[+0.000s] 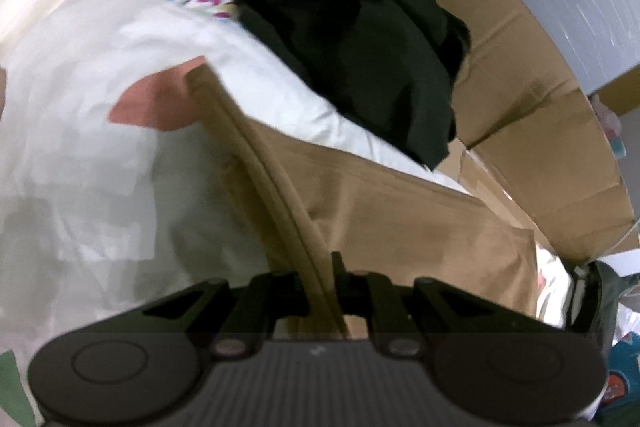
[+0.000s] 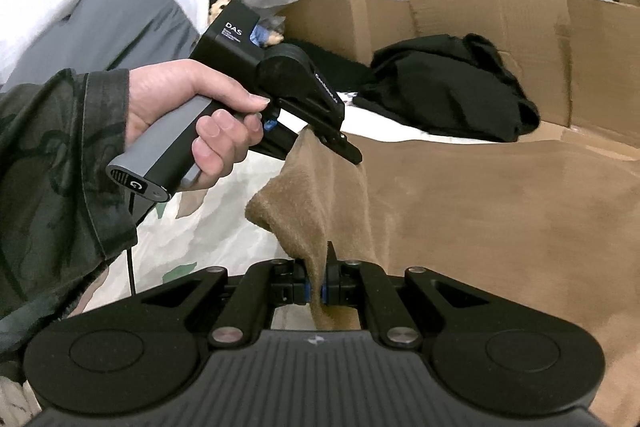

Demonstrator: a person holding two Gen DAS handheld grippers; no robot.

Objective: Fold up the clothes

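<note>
Bedsheet underlies brown garment, pinched by 2 tongs.

The left gripper is clamped on the seam edge of a tan garment. Beyond the garment lies white bedding, with black clothes heaped past it against a cardboard box.

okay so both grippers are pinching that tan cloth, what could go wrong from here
1. The left gripper and right gripper each pinch only a thin edge of the tan cloth, so a hard pull might slip it free.
2. The black garment lies right beside the cloth's far edge; folding that way could catch or drag it.
</note>
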